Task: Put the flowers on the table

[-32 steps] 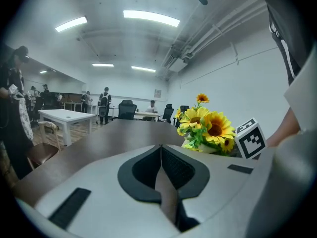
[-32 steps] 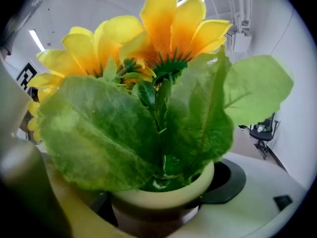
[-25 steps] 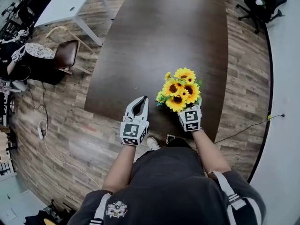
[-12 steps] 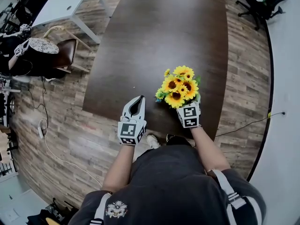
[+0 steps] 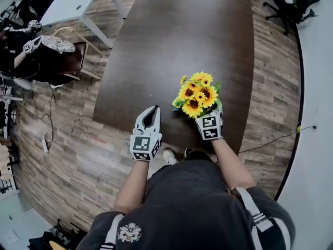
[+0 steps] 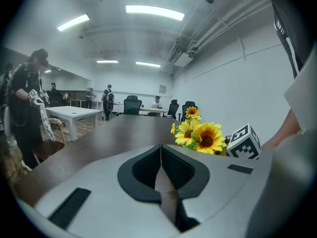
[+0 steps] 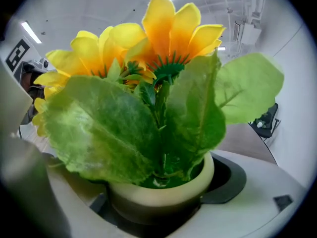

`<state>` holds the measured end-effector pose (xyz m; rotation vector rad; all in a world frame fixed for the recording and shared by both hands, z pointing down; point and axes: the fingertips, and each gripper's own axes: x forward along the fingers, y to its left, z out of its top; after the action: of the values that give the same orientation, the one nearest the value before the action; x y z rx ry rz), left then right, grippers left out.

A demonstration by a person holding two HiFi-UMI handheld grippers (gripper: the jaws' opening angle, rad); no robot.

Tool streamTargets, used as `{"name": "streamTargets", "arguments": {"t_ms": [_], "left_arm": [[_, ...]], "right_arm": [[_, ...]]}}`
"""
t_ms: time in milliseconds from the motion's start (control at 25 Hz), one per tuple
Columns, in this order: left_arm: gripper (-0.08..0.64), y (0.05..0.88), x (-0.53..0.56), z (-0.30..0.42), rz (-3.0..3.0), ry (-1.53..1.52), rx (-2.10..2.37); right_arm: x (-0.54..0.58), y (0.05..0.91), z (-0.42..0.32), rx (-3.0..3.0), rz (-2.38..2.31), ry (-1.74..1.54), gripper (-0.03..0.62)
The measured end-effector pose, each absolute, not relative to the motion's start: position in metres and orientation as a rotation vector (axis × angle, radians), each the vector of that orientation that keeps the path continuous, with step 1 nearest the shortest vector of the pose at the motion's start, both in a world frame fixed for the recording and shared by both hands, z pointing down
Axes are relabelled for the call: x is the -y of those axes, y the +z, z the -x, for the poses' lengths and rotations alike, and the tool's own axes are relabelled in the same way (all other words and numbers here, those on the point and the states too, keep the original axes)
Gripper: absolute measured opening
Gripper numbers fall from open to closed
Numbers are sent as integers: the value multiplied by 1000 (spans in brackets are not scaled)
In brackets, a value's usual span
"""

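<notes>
A bunch of yellow sunflowers (image 5: 196, 94) with green leaves stands in a small cream pot (image 7: 163, 192). My right gripper (image 5: 208, 119) is shut on that pot, holding it over the near right part of the dark brown table (image 5: 177, 46). In the right gripper view the leaves and blooms (image 7: 163, 29) fill the frame. My left gripper (image 5: 151, 116) is shut with nothing in it, over the table's near edge, to the left of the flowers. The left gripper view shows its closed jaws and the sunflowers (image 6: 200, 135) to the right.
A white table (image 5: 73, 4) and a brown chair (image 5: 73, 61) stand at the far left, with a person (image 5: 26, 56) beside them. Black office chairs (image 5: 289, 4) sit at the top right. A cable (image 5: 276, 139) runs across the wooden floor on the right.
The right gripper has carried the flowers slightly up and forward over the table. The left gripper shifted a little to the left. The person at far left moved.
</notes>
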<state>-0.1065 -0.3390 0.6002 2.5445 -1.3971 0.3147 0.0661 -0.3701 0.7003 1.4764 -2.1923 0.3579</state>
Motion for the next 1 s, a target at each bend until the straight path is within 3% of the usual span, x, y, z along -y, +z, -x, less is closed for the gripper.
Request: {"name": "streamTargets", "arguments": {"t_ms": [480, 1000], "left_arm": [[6, 596, 326, 114, -2535, 296, 1411], [6, 579, 298, 136, -2532, 212, 1433]], "right_arm": [[370, 707, -77, 2158, -1536, 420, 534], [331, 658, -82, 2165, -1613, 314, 532]]}}
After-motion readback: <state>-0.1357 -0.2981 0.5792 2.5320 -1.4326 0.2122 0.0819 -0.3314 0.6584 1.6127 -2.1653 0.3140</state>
